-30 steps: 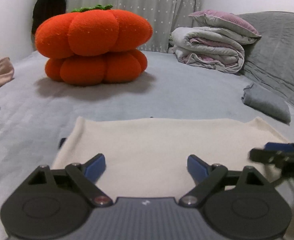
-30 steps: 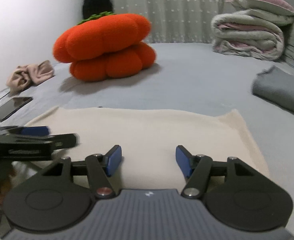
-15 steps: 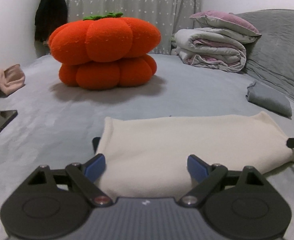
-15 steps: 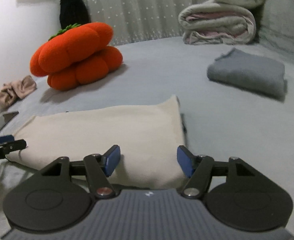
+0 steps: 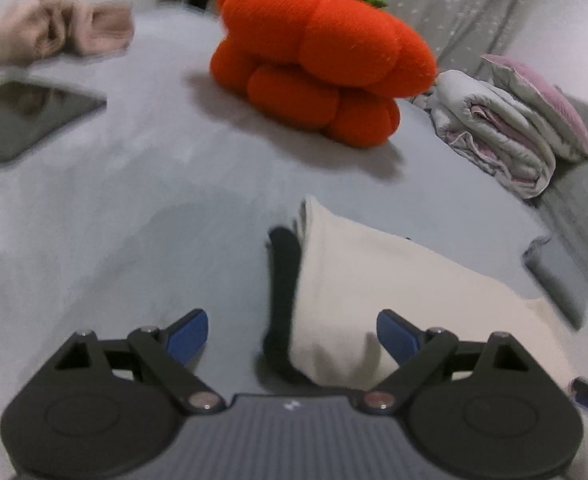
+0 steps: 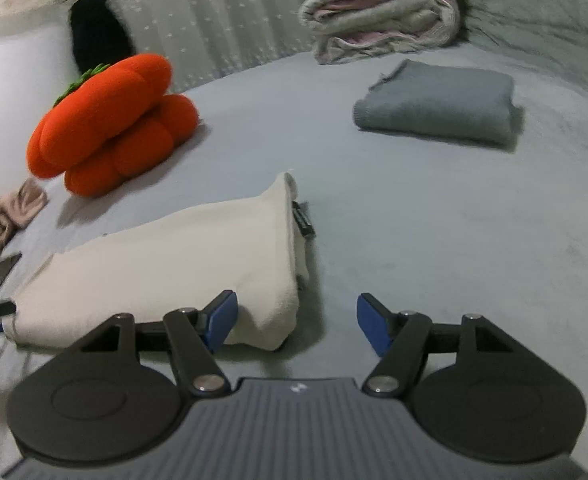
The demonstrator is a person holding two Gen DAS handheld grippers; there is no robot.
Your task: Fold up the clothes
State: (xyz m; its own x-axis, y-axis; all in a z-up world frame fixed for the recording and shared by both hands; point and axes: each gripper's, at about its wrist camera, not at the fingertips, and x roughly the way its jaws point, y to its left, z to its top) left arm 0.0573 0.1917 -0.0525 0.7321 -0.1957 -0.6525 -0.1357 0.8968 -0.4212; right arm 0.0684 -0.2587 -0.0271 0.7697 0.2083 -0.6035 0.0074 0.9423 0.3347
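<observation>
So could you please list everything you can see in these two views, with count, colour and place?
Cream garment: one, cream, folded on the bed just ahead of both grippers.
Dark item: one, black, poking out under the cream garment's end; can't tell what it is.
Grey garment: one, grey, folded, far right on the bed.
Pumpkin cushion: one, orange with green top, far side of the bed.
Pink cloth: one, beige-pink, crumpled, far left.
Tablet: one, black, flat on the bed at left.
Quilt: one, grey-pink, rolled by the curtain.
Pillow: one, mauve, on the quilt.
Bed: one, grey.
Left gripper: open.
Right gripper: open.
</observation>
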